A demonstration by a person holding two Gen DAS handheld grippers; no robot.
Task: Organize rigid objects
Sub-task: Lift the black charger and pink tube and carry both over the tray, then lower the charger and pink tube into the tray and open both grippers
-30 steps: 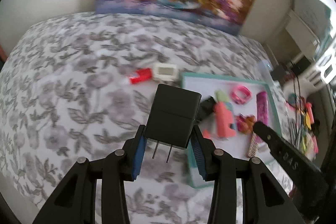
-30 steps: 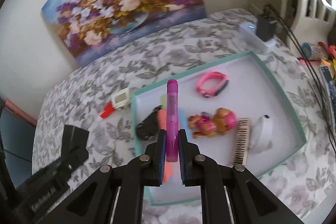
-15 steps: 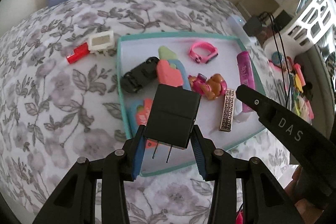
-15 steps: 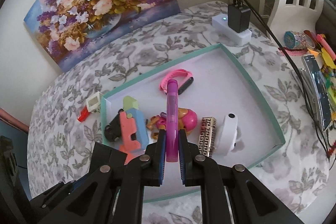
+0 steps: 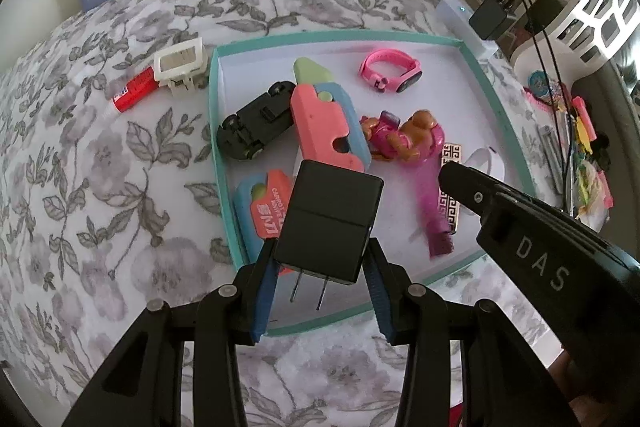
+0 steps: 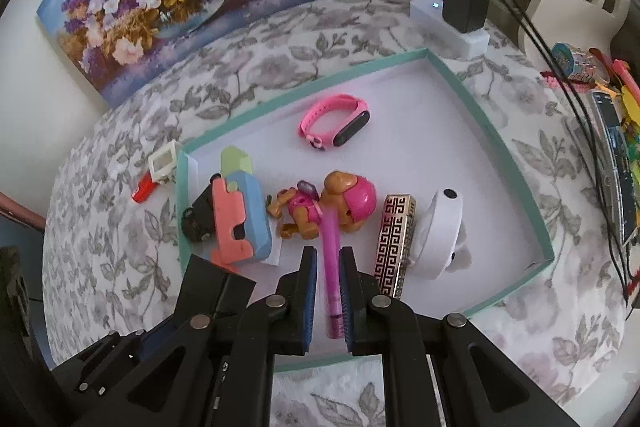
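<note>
My left gripper (image 5: pixel 320 259) is shut on a black plug-in charger (image 5: pixel 328 219), prongs pointing back at the camera, low over the near left corner of a teal-rimmed white tray (image 5: pixel 214 131). My right gripper (image 6: pixel 328 267) is shut on a slim pink pen (image 6: pixel 331 259), pointing down into the tray (image 6: pixel 508 155) just in front of a pup figure (image 6: pixel 340 203). In the tray lie a black toy car (image 5: pixel 252 131), a coral-and-blue cutter (image 5: pixel 328 131), a pink wristband (image 5: pixel 390 71), a gold patterned bar (image 6: pixel 394 243) and a white band (image 6: pixel 440 231).
Left of the tray, on the floral cloth, lie a red glue tube (image 5: pixel 134 93) and a small white display (image 5: pixel 180 65). A white power strip with a black adapter (image 6: pixel 466 7) and cables sits behind the tray's far right corner. Cluttered shelves stand at the right edge.
The left gripper has carried the charger rightwards and down, from beside the tray to over it. The right gripper has sunk with the pen towards the tray floor.
</note>
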